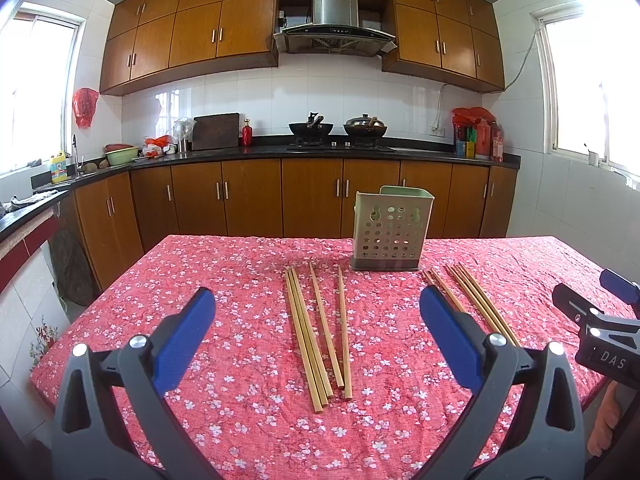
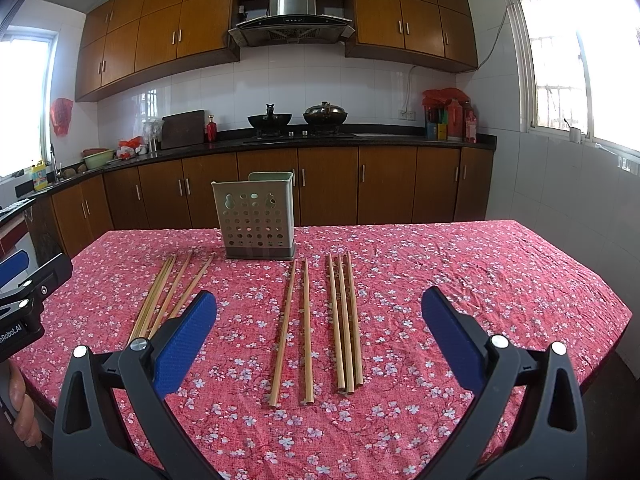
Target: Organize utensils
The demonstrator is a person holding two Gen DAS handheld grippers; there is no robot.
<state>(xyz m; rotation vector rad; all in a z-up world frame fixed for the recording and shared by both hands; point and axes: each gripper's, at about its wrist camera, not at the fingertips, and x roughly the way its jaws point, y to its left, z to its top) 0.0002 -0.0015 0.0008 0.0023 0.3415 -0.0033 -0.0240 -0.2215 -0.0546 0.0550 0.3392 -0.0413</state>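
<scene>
The tabletop (image 1: 240, 420) takes up the lower half of both views, covered in a red cloth printed with small white blossoms. Behind it runs a kitchen with brown cabinets, a stove and two woks, none of which bears on the job.

Toward the far middle of the cloth stands the holder (image 2: 256, 218), a pale green box with rows of round holes and a darker base, upright and with nothing showing above its rim.

The left tool (image 1: 316, 336) and the right tool (image 2: 320, 336) each hang above the near edge with their blue pads spread wide and nothing between them. Each one also shows at the edge of the other's view, so they sit side by side.

The chopsticks lie flat on the cloth in front of the holder, pointing roughly toward it. Under the left tool is the left group (image 1: 316, 332), some touching and two a little apart. Under the right tool is a loose pair (image 2: 294, 328) and, just beside it, a tight bundle of three (image 2: 346, 324).

Judging by this, the sorting has not begun: every stick is on the cloth and none in the holder. The next move probably calls for lowering one tool over a single stick or a touching bundle and closing on it. Thin sticks lying flat may roll or slip out as the pads close.
</scene>
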